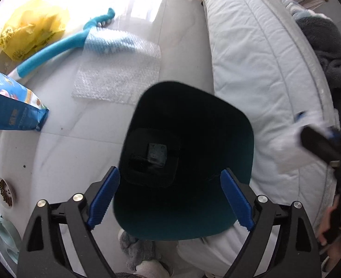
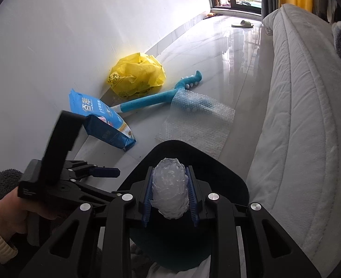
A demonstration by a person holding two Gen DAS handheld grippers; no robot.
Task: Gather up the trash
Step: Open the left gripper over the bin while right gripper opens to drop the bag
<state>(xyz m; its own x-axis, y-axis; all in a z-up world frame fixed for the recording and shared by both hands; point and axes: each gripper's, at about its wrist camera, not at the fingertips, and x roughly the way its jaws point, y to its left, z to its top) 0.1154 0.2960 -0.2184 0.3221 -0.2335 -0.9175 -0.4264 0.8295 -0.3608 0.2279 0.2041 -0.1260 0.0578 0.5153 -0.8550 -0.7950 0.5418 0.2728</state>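
Pinching a crumpled wad of clear plastic (image 2: 170, 187) between their blue pads, the right tongs (image 2: 170, 193) hold it right over the dark mouth of the bin (image 2: 226, 178). The left tongs (image 1: 170, 199) are spread wide with nothing between them, one blue pad at each side of the same bin's rim, seen straight down into its black inside. A hand (image 2: 10, 217) in a cream cuff grips the left tool. On the pale tiled floor (image 2: 216, 53) beyond the bin lies a sheet of bubble wrap (image 2: 196, 125), its far end over a blue brush (image 2: 152, 100). Nearer the wall (image 2: 66, 34) sit a blue packet (image 2: 105, 120) and a yellow plastic bag (image 2: 138, 76). A white mattress (image 2: 297, 115) runs along the right.
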